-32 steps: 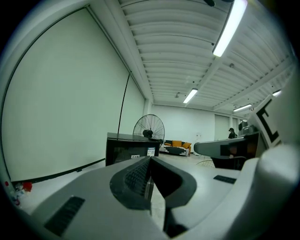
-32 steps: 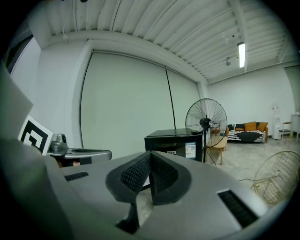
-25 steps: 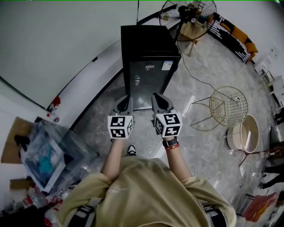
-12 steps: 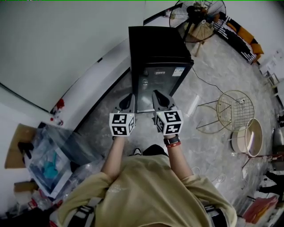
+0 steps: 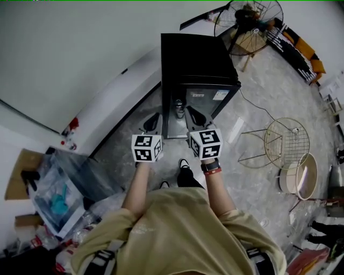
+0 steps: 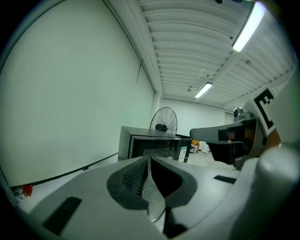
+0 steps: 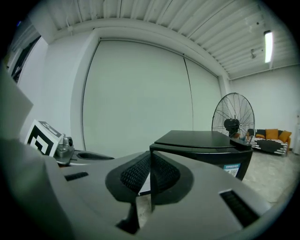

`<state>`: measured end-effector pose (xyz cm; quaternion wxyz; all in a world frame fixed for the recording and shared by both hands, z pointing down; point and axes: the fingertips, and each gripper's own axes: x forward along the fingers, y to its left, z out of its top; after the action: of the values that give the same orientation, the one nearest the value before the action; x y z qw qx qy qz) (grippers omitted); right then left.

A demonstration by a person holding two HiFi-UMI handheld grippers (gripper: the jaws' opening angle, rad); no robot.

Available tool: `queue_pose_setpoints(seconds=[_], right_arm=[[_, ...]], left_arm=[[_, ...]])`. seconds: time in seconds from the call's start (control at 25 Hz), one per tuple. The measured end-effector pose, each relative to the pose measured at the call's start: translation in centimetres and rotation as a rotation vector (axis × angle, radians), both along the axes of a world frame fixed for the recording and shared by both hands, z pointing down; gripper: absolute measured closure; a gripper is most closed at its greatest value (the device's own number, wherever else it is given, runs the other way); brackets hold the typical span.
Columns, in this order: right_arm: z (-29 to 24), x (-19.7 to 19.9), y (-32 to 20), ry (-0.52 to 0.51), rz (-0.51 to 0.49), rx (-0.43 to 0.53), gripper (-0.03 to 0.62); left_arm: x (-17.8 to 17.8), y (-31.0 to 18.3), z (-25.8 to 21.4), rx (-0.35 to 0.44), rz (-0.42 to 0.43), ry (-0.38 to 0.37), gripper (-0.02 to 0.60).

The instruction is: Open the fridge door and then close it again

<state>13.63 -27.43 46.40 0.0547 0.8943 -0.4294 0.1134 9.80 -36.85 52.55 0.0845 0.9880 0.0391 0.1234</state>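
Reaching out ahead with both forearms, parallel and close together, wrists level; aiming the left gripper (image 5: 155,115) and the right gripper (image 5: 192,111) a touch below level, toward the fridge (image 5: 198,59); with fingers (image 6: 132,176) pressed together on both, pinching nothing, only a thin seam between the ribbed pads in each gripper view.

Standing right in front of the fridge: black, low, set close by the white wall (image 5: 80,59), with its door (image 5: 196,102) shut and facing the person; left gripper lined up just outside the door's left edge, right gripper in front of the door face; both short of it, apart from it in the gripper views.

Plenty of bare floor (image 5: 258,102) off to the right of the door; further right, a round wire stand (image 5: 285,140), well apart; behind the fridge, a standing fan (image 5: 250,16).

Tighter on the left: wall base just beside the fridge, and a heap of plastic bags (image 5: 64,182) near the person's left side.
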Motion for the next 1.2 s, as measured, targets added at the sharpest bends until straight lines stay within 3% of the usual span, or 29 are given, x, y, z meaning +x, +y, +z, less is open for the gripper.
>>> queue_pose_setpoints(seconds=[0.44, 0.76, 1.2], right_arm=[[0.2, 6.2, -2.7, 0.005, -0.158, -0.088, 0.566], [0.1, 9.4, -4.9, 0.068, -0.278, -0.2, 0.509], [2.5, 11.7, -7.1, 0.167, -0.483, -0.461, 0.41]], left_arm=[[5.6, -2.3, 4.5, 0.009, -0.032, -0.077, 0.56], [8.4, -3.6, 9.3, -0.016, -0.029, -0.159, 0.555], [11.1, -3.7, 14.8, -0.07, 0.032, -0.253, 0.452]])
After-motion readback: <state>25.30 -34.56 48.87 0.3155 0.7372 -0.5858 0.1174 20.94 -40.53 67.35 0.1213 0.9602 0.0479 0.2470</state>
